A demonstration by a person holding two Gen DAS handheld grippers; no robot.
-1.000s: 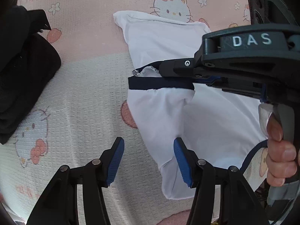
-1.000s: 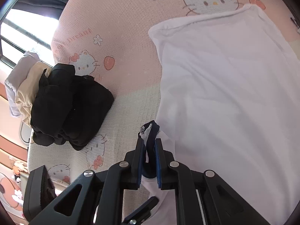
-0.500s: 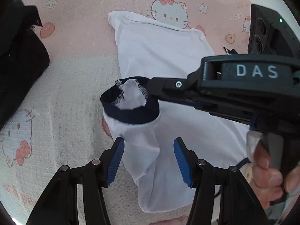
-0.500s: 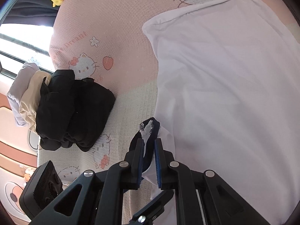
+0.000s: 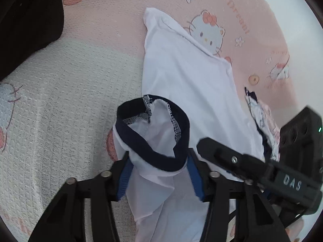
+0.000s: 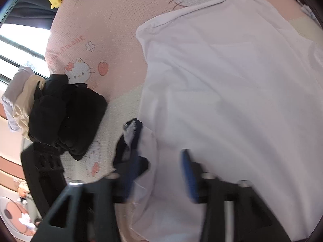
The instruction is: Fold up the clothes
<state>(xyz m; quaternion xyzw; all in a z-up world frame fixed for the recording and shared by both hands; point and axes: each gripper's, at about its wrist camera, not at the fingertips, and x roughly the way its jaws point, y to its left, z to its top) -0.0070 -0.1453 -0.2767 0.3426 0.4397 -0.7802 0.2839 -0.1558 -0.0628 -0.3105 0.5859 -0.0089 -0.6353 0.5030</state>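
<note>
A white T-shirt [image 6: 232,92] lay flat on the bed [image 5: 70,84], long axis running near to far, its navy-cuffed sleeve [image 5: 153,133] raised between the parted fingers of the left claw [image 5: 159,173], the nearer, while the right claw [image 6: 159,173] stood apart, blurred

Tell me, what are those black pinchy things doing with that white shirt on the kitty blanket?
A person is folding a white shirt on the kitty blanket, with a tool in each hand. The left tool has its fingers around the sleeve with the dark blue cuff, not yet pinched tight. The right tool is open, beside that sleeve. A pile of black clothes sits off to the side.
</note>
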